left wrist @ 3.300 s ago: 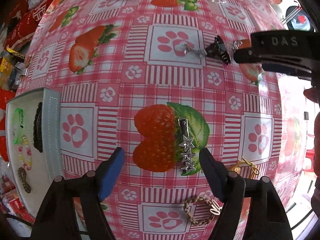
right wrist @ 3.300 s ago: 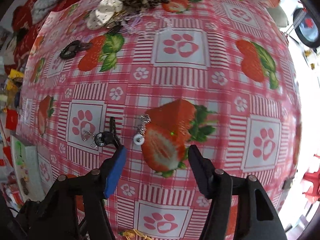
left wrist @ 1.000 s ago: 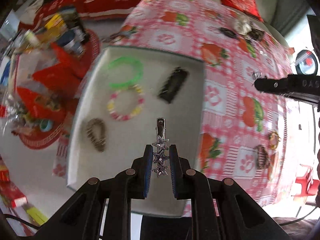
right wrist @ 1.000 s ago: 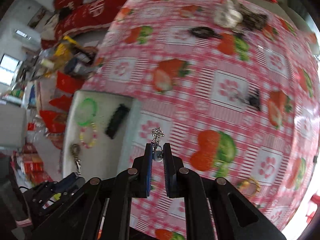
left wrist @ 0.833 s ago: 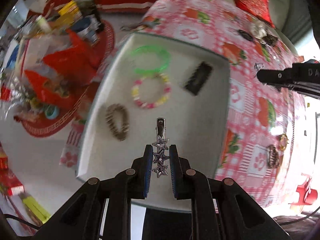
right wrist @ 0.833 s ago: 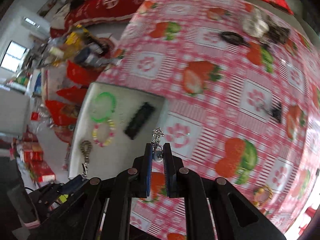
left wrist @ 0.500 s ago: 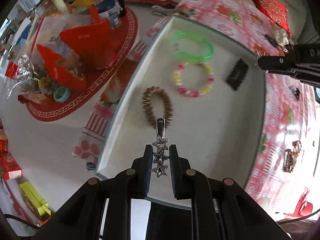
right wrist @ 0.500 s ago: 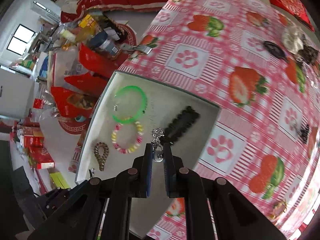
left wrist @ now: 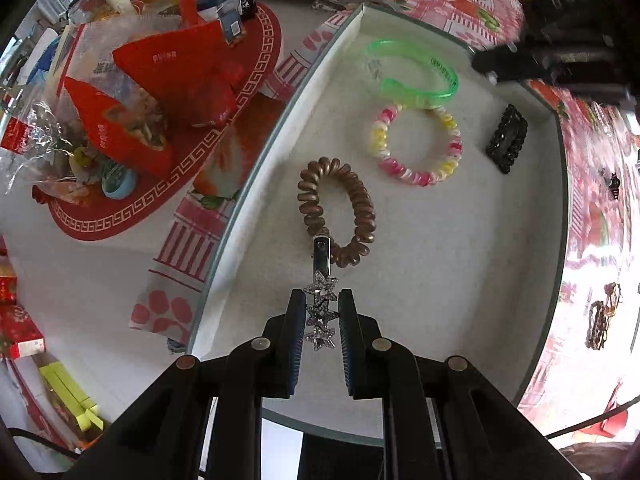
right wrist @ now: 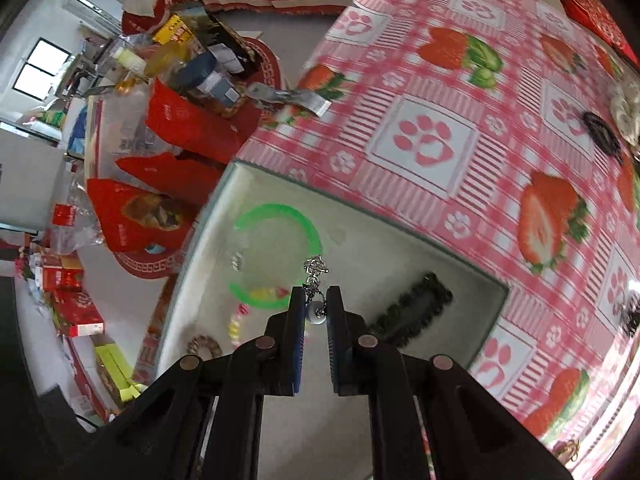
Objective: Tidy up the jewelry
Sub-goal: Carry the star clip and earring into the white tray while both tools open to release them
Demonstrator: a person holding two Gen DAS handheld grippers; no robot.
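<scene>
My left gripper [left wrist: 319, 322] is clamped on the star hair clip [left wrist: 320, 312], pinching it across the lower stars so the plain metal end juts forward over the white tray [left wrist: 420, 280], and my right gripper [right wrist: 316, 312] is closed on the pearl earring [right wrist: 317, 314], whose silver chain pokes out ahead of the pads. Both pieces hang above the tray's floor, not yet set down. To place them well, I judge I should lower each one until it nearly touches the lining before easing the jaws apart (a drop from height would let the earring bounce or roll). Just ahead of the clip's tip lies the brown coil hair tie [left wrist: 336, 210], so I'd shift the clip toward the bare patch nearer me rather than lay it across the coil. Beyond that sit the pink and yellow bead bracelet [left wrist: 418, 144] and, touching its far edge, the green bangle [left wrist: 412, 74], with the black hair clip [left wrist: 506, 138] off to their right near the tray wall. The earring hovers over the rim of the green bangle in the right wrist view, so I'd carry it to open lining between the bangle and the black clip. Past the tray, the strawberry tablecloth [right wrist: 460, 128] on the bench carries a few more pieces, too blurred to name.
</scene>
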